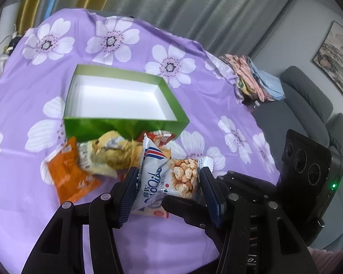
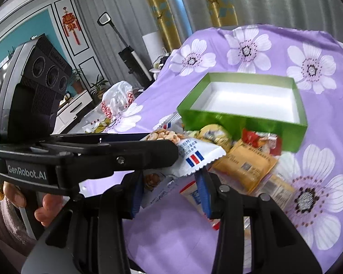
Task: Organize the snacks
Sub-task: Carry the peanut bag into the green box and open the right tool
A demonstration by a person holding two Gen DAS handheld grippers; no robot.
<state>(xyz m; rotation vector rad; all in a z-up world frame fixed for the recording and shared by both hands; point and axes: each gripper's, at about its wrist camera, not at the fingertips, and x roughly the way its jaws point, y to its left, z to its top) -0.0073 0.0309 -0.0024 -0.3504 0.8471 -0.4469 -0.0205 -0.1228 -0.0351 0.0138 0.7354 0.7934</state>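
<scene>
Pinching one white peanut packet (image 1: 169,178) in both the left gripper (image 1: 169,182) and right gripper (image 2: 170,191), nothing yet inside the green box (image 1: 125,127) beyond, other snack packets (image 1: 107,155) waiting before it.

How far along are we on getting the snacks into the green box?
Done: nothing yet; the green box shows only its bare white floor. In hand: the left tool is shut on a white peanut packet, lifted off the cloth; the right tool grips a white packet too. Left: the orange packet, yellow packets and red packet lie piled before the box.
</scene>
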